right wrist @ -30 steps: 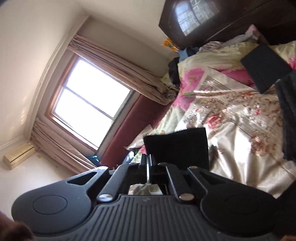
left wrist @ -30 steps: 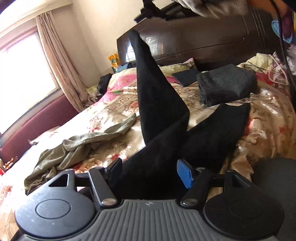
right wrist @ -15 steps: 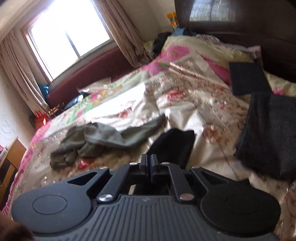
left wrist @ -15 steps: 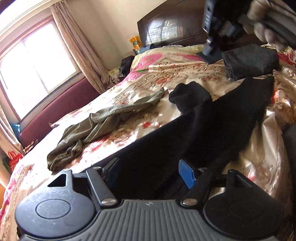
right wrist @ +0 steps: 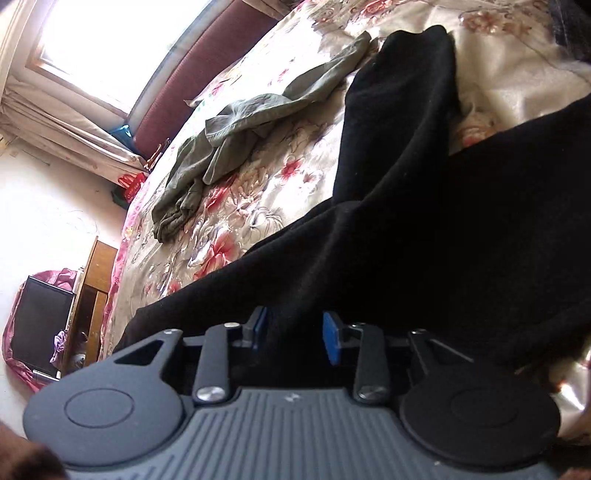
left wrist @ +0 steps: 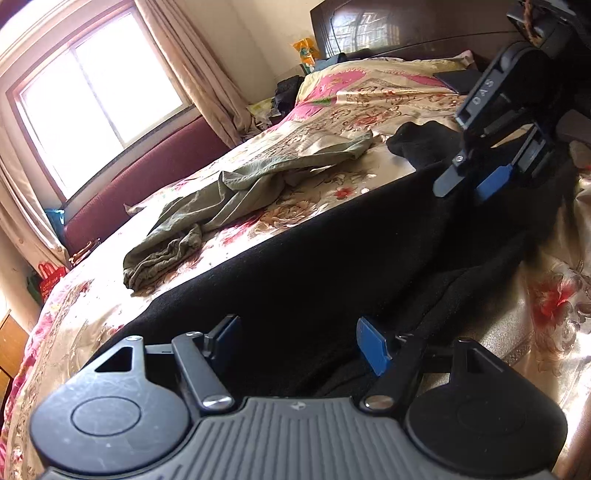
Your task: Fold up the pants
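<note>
Across the flowered bedspread [left wrist: 369, 110] lie your black pants [left wrist: 332, 266], spread flat from the near edge at six o'clock of the left wrist view up toward two o'clock. One leg end [left wrist: 417, 142] sits bunched at about one o'clock, just beside the tip of the olive-green garment [left wrist: 229, 192]. That garment lies crumpled from the centre out toward nine o'clock and stays clear of both your tools.

Your left gripper [left wrist: 299, 341] has its jaws spread wide, with the black cloth lying between and beyond the blue pads [left wrist: 373, 345]; the pads do not press on it. Your right gripper [left wrist: 469, 181] shows in the same view at two o'clock, low over the pants, its fingers parted.

From the right wrist view, your right gripper [right wrist: 293, 334] has just been opening. A ridge of the black cloth rises between its blue pads [right wrist: 330, 334], but there is a gap on each side, so nothing is pinched. The pants [right wrist: 424, 240] fill that view from six o'clock to three o'clock, with one leg [right wrist: 402, 110] running up to twelve o'clock. The olive garment [right wrist: 229, 125] lies at about eleven o'clock on the bedspread [right wrist: 258, 206].

At ten o'clock in the left view you have the bright window [left wrist: 99, 96] with a curtain [left wrist: 199, 70] beside it, and the dark headboard [left wrist: 406, 29] at one o'clock.
</note>
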{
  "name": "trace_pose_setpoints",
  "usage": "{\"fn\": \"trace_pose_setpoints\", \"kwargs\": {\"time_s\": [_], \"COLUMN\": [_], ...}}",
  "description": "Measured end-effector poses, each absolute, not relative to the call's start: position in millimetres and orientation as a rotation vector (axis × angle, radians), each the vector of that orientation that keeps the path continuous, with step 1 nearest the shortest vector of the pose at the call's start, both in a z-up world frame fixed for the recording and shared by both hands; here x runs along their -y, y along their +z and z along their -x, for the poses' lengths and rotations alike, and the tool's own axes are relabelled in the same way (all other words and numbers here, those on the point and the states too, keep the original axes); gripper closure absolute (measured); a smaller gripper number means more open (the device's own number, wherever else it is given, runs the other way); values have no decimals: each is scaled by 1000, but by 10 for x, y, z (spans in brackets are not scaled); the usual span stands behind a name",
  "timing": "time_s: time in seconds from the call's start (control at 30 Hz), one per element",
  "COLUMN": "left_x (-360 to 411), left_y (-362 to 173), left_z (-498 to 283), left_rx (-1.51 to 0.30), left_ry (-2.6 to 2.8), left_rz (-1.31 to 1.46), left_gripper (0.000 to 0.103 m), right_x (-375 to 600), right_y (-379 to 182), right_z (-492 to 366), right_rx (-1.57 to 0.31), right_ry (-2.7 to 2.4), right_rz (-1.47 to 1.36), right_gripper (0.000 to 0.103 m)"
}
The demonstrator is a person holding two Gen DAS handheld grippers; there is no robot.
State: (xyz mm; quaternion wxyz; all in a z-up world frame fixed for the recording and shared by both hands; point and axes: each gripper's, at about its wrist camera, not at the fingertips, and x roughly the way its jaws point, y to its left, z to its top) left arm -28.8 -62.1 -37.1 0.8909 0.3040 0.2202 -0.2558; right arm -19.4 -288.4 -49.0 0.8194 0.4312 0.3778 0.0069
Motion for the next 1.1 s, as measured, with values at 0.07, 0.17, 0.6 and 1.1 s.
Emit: {"fn": "trace_pose_setpoints", "kwargs": {"time_s": [0.07, 0.17, 0.6, 1.1], "left_x": [666, 650, 807, 922], "left_y": [-416, -382, -219, -531], "left_z": [289, 365, 314, 234], "left_rx": [-455, -440, -364, -450], "left_ry": [-539, -585, -576, -592], "left_rz": [-663, -660, -667, -723], "left_gripper": [20, 20, 61, 75], "right_x": [2846, 2798, 2649, 3487], "right_y": [-568, -461, 156, 29], "right_z": [120, 66, 540, 156], "right_rx": [-807, -740, -587, -664], "right_ry": [42, 106, 270, -190], "right_rz": [-994, -1027, -1161, -869], "right_gripper": [65, 86, 101, 53]}}
